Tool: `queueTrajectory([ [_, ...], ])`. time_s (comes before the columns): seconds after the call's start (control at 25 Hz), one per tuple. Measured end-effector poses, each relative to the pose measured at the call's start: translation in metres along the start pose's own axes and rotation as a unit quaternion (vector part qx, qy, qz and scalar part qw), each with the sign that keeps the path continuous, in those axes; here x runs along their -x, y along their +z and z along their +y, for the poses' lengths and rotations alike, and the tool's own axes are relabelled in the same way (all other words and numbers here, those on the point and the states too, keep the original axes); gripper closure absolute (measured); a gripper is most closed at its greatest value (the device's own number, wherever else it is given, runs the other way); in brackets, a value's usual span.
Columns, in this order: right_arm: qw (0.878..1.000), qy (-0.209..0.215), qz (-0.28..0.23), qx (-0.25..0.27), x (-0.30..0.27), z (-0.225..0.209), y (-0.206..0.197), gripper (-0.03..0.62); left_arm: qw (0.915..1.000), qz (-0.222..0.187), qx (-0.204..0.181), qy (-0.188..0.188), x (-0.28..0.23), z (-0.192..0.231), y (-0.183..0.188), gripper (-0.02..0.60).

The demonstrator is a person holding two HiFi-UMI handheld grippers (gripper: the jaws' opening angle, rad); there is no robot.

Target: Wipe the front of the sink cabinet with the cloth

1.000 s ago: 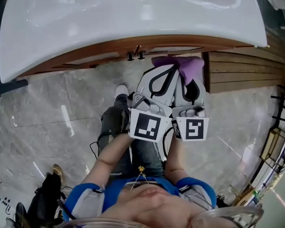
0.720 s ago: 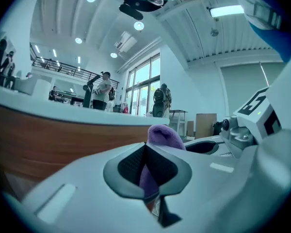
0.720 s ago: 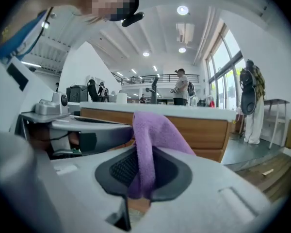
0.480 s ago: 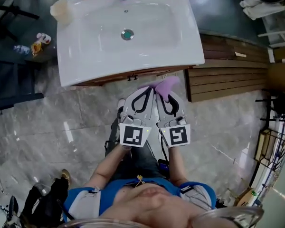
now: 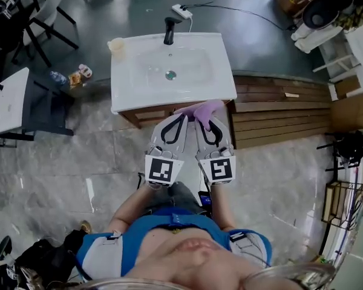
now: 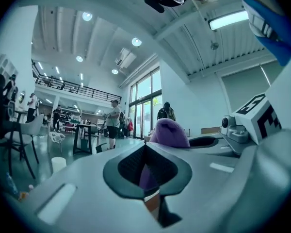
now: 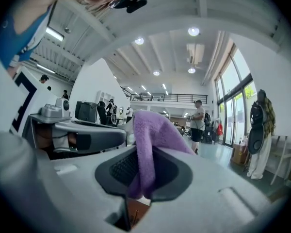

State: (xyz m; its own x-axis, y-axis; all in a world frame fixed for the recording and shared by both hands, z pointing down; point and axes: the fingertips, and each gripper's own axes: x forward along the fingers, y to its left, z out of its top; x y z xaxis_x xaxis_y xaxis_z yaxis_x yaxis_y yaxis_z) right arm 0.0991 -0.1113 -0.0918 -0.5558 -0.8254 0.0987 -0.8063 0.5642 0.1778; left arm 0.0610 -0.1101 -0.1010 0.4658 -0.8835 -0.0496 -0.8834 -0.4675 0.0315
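Observation:
The sink cabinet (image 5: 150, 113) has a brown wood front under a white basin (image 5: 221, 88) and stands at the top middle of the head view. Both grippers are held side by side in front of it, tips pointing at its right part. A purple cloth (image 5: 206, 108) is bunched at their tips, close to the cabinet's right corner. My right gripper (image 5: 204, 117) is shut on the cloth (image 7: 148, 140), which rises out of its jaws. My left gripper (image 5: 183, 115) is shut too, with a purple strip (image 6: 146, 176) between its pads.
A black faucet (image 5: 169, 30) and a cup (image 5: 115, 45) stand on the basin. A wooden slatted platform (image 5: 278, 110) lies right of the cabinet. Black chairs (image 5: 24, 23), a white table (image 5: 6, 101) and bottles (image 5: 78, 74) are at the left. Grey marble floor lies underneath.
The sink cabinet has shrunk and moved up in the head view as the head drew away from it. The two grippers stay together with the cloth at their tips.

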Motion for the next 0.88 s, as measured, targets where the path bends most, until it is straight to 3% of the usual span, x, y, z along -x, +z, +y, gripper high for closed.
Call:
queueTrajectory([
  [0.16,1.000,-0.006,-0.024,0.001,0.054,0.017,0.046,0.536,0.9999,-0.013,0.007,-0.006,0.042,-0.035,0.049,0.581],
  [0.4,0.999,0.010,-0.038,-0.005,0.112,0.059,0.078,0.536,0.9987,-0.045,0.011,0.021,0.110,-0.063,0.105,0.581],
  [0.6,0.999,0.018,-0.046,-0.005,0.131,0.085,0.085,0.536,0.9982,-0.048,-0.006,0.035,0.148,-0.056,0.116,0.581],
  [0.88,0.999,-0.014,-0.038,0.010,0.111,0.084,0.102,0.536,0.9976,-0.052,-0.017,0.042,0.150,-0.012,0.126,0.581],
])
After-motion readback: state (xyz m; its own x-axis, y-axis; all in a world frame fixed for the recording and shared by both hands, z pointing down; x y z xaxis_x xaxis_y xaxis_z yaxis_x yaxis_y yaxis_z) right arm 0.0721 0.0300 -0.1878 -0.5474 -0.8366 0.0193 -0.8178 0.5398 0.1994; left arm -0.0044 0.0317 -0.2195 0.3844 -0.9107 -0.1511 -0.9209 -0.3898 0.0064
